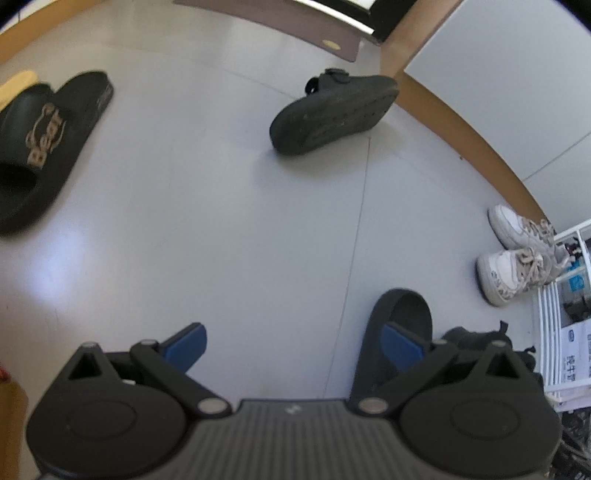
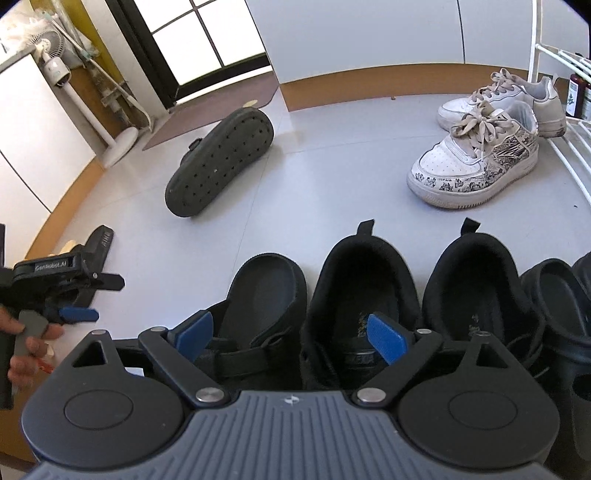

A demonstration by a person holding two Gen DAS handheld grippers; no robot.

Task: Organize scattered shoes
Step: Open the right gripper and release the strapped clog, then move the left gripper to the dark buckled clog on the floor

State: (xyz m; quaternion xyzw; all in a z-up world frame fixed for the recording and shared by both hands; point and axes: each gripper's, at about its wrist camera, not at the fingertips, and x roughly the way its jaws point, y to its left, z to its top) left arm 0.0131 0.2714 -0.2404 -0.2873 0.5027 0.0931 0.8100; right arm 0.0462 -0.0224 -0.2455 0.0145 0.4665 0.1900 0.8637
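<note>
Hovering over lined-up black shoes (image 2: 362, 295), right gripper (image 2: 291, 338) (jaws spread wide).

Pale grey floor (image 2: 332, 177), glossy. Tan skirting (image 2: 351, 79) below white wall (image 2: 351, 33). Dark-framed window (image 2: 207, 40) bright. Brown mat (image 2: 221, 110). White fan (image 2: 55, 70).

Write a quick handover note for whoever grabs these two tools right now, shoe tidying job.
Left tool: open, empty. Right tool: open, empty, above the row.
Done: black strap sandal lined up beside two black sneakers; white sneakers paired by the rack.
Left: matching sandal tipped on its side mid-floor; Bear slide off to the left.
</note>
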